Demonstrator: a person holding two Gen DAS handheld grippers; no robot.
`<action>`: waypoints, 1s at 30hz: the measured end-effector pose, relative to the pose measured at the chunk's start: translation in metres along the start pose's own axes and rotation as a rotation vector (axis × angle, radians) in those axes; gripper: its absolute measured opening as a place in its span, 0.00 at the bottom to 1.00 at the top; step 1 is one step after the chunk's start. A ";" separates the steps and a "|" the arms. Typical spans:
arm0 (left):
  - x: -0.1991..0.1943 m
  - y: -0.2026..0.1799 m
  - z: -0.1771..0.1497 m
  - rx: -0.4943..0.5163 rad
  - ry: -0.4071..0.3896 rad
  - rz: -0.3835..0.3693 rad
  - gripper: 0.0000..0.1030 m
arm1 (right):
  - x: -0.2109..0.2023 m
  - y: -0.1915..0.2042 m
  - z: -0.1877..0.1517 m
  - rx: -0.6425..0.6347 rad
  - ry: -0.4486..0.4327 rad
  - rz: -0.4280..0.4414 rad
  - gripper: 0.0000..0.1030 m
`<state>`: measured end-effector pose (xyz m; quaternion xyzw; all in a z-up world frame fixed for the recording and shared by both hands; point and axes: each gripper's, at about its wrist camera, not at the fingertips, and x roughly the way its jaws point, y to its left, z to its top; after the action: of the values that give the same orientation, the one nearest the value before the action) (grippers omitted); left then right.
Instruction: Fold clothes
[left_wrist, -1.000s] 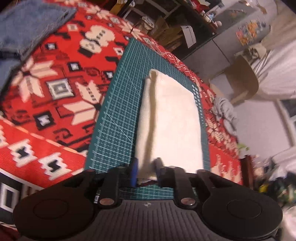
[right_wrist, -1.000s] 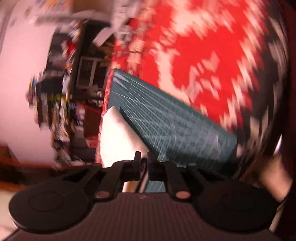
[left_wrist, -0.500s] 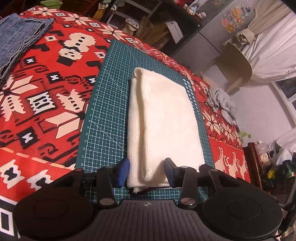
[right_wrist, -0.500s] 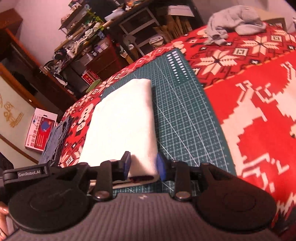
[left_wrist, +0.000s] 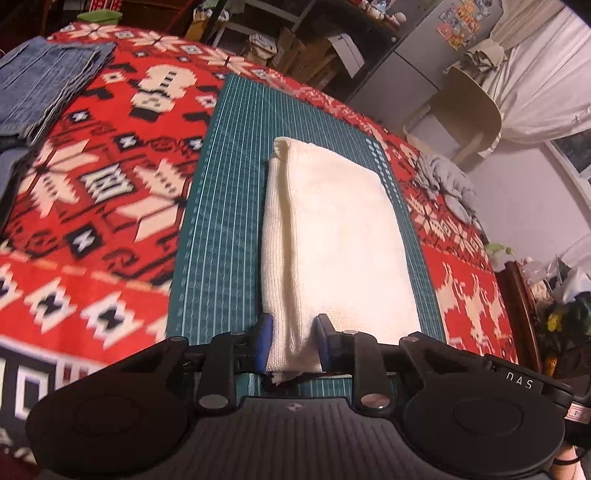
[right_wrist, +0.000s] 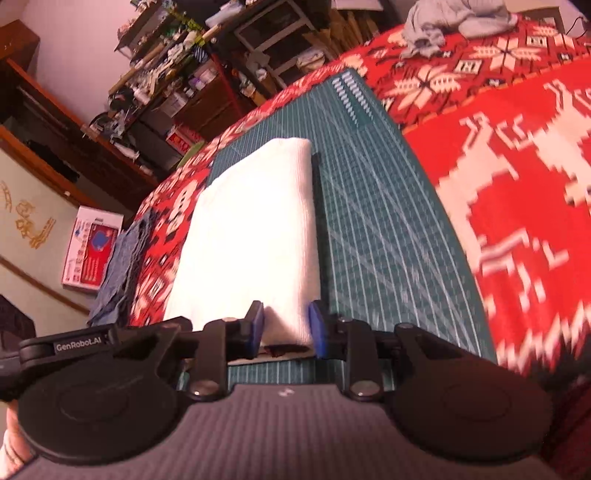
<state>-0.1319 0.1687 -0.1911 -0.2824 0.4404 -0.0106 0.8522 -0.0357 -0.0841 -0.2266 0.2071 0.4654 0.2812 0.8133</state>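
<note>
My left gripper (left_wrist: 291, 341) and right gripper (right_wrist: 286, 326) each straddle a near corner of the folded cream knit garment (left_wrist: 332, 243) lying on the green cutting mat (left_wrist: 221, 206); whether they're pinching it, I cannot tell. A shallow bite could grab only the top layers, and the fold would slump open.

Black left gripper (left_wrist: 293, 343), right gripper (right_wrist: 286, 328); blue fingers (left_wrist: 264, 341); silver screws; "GenRobot.AI" marking.

Patterned blanket (left_wrist: 110, 206) — green cutting mat (left_wrist: 221, 221)
</note>
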 end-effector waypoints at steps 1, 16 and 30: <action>-0.003 0.002 -0.002 0.003 0.013 -0.004 0.26 | -0.005 0.000 -0.004 -0.001 0.012 0.008 0.28; -0.013 -0.087 0.036 0.393 -0.043 0.139 0.00 | -0.019 0.003 0.023 -0.277 -0.064 -0.173 0.07; 0.069 -0.118 0.054 0.293 0.156 0.055 0.00 | 0.014 0.018 0.028 -0.463 -0.017 -0.152 0.05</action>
<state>-0.0219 0.0764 -0.1603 -0.1412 0.5064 -0.0734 0.8475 -0.0104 -0.0636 -0.2108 -0.0181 0.3959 0.3167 0.8618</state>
